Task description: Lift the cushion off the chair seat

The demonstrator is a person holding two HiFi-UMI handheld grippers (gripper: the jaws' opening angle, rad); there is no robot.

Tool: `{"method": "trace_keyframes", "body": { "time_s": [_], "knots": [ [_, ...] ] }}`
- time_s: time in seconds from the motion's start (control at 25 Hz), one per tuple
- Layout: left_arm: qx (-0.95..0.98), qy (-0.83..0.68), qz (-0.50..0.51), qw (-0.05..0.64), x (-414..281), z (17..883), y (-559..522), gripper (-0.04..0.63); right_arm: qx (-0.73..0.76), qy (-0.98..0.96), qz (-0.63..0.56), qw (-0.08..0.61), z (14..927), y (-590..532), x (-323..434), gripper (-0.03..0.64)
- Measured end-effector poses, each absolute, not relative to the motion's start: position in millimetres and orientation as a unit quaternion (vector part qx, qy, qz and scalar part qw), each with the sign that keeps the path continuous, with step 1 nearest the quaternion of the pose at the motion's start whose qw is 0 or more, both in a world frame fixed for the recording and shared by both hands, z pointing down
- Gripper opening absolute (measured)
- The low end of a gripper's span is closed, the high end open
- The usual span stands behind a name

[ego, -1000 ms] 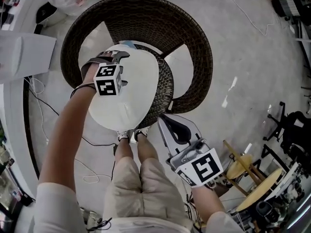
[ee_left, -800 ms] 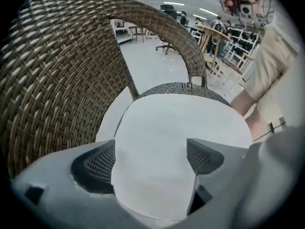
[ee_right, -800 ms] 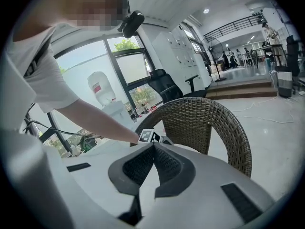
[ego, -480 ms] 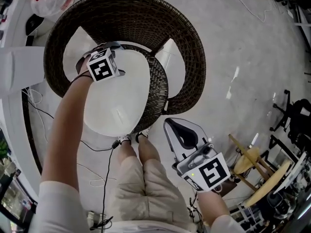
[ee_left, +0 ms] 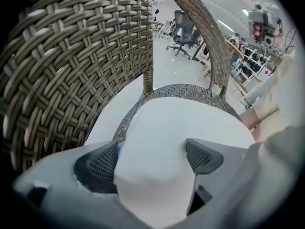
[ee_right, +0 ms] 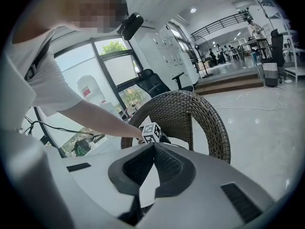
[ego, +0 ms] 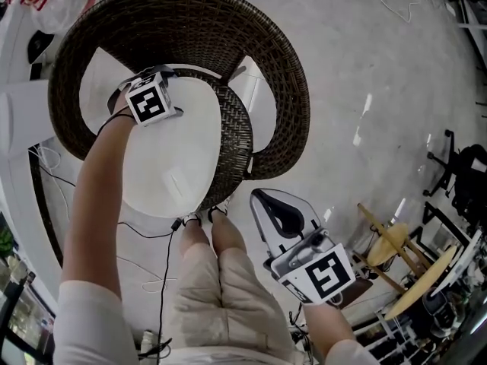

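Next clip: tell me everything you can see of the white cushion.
The cushion is white, oval and smooth, like padded fabric, with a faint crease near its front. It lies over the wicker chair seat, covering most of it. The left gripper is clamped on its rear edge, which bunches between the pads. Whether it has left the seat is unclear.

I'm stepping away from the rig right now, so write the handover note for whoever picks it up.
Left tongs: shut on the white cushion, at its edge nearest the backrest.
Right tongs: shut, empty, held away from the chair.
Cushion: over the wicker seat, skewed to one side.
Done: grip taken.
Left: raise the cushion clear of the seat.
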State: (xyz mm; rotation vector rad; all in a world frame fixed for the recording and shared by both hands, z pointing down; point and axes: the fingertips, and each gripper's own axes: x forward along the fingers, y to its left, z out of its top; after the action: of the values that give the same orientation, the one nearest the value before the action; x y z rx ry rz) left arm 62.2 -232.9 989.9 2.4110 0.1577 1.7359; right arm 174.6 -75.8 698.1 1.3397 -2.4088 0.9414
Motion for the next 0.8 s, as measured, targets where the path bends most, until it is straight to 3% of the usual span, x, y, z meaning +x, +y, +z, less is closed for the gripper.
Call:
{"method": "trace_keyframes", "body": {
  "time_s": [0.28, 0.44, 0.8],
  "knots": [
    [0.81, 0.051, 0.578, 0.087, 58.8, 983.4, -230.2, 0.309, 0.463, -0.82, 0.319, 0.109, 692.4, -79.5, 180.2, 0.002],
    [0.795, 0.037, 0.597, 0.096, 53.0, 977.2, -238.0, 0.136, 0.467, -0.819, 0.316, 0.107, 688.4, -77.9, 182.6, 0.002],
    [0.804, 0.03, 0.593, 0.047, 50.0, 931.9, -228.7, 0.054, 0.464, -0.823, 0.31, 0.105, 663.2, -68.2, 169.5, 0.002]
  ]
}}
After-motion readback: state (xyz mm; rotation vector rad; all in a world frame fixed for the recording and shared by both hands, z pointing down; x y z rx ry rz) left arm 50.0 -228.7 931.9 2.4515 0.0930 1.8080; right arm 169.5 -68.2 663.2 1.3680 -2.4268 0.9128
